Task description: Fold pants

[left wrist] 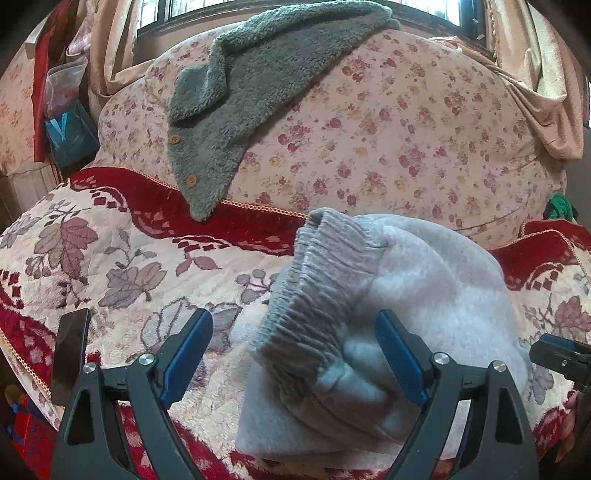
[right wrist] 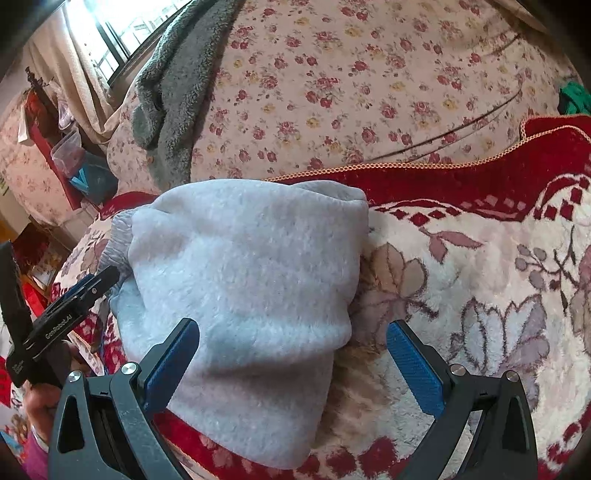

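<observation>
A blanket (left wrist: 122,266) in cream with grey-mauve leaves and a deep red border covers the surface, and both wrist views look down onto it. Behind it rises a rose-print quilt (left wrist: 388,125), bulky and rounded, touching the blanket's red edge along its orange piping. A grey-green fleece coat (left wrist: 236,96) with wooden buttons drapes over the quilt's upper left, its lowest corner reaching the red border. Beige curtains (left wrist: 532,85) hang at both sides below a dark-framed window (left wrist: 177,14). The pants (left wrist: 399,295), pale grey fleece, lie folded into a compact bundle on the blanket, near its front edge and just short of the quilt; the ribbed elastic waistband (left wrist: 317,280) faces left in the left wrist view, and in the right wrist view the same bundle (right wrist: 240,280) shows its smooth side with a little waistband peeking out at its left. The left gripper (left wrist: 293,354) hangs over the bundle's waistband end with its jaws spread wide, one blue pad on either side of the cloth and neither clamped on it. The right gripper (right wrist: 293,363) likewise stands released, its left pad over the pants' near part and its right pad over bare blanket, holding nothing. A dark phone (left wrist: 70,354) lies on the blanket at the left. A bit of green cloth (left wrist: 559,208) shows at the quilt's right edge.
</observation>
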Motion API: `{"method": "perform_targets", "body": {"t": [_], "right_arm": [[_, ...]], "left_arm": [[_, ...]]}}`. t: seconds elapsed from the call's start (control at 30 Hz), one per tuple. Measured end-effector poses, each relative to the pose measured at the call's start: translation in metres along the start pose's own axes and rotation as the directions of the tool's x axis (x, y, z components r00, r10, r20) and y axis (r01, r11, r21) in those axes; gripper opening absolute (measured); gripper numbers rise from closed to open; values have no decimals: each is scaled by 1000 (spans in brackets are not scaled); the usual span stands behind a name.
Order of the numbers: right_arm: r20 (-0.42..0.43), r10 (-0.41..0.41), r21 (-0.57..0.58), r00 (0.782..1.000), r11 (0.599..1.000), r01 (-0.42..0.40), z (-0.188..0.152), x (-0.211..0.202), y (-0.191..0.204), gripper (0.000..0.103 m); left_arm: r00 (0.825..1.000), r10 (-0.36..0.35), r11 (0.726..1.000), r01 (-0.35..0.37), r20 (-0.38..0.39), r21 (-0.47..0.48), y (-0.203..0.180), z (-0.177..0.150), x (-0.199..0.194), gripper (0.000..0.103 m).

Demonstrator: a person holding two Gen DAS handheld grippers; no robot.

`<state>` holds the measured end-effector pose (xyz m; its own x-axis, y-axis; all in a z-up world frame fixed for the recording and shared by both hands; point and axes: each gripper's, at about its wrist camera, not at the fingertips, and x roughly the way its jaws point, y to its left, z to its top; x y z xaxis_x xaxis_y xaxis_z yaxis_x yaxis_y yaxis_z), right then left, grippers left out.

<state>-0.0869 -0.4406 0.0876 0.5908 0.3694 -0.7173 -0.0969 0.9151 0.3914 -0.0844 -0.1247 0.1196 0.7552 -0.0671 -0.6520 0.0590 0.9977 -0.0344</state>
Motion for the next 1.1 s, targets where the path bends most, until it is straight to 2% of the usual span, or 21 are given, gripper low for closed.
{"method": "perform_targets", "body": {"t": [0.2,0.5,1.1], "right_arm": [[0,6,25,1000,1000,-6,1,2,-5,103],[3,6,5,1000,1000,-6,2,0,0,103],[16,-16,-107,1000,994,18,-7,-4,45,103]], "left_arm": [[1000,4,1000,-5,-7,-13,2,0,5,89],[1000,1,1000,-2,-9,-18,2,-1,4,89],[1000,-16,1000,16,11,0,-26,-23,-15,89]]}}
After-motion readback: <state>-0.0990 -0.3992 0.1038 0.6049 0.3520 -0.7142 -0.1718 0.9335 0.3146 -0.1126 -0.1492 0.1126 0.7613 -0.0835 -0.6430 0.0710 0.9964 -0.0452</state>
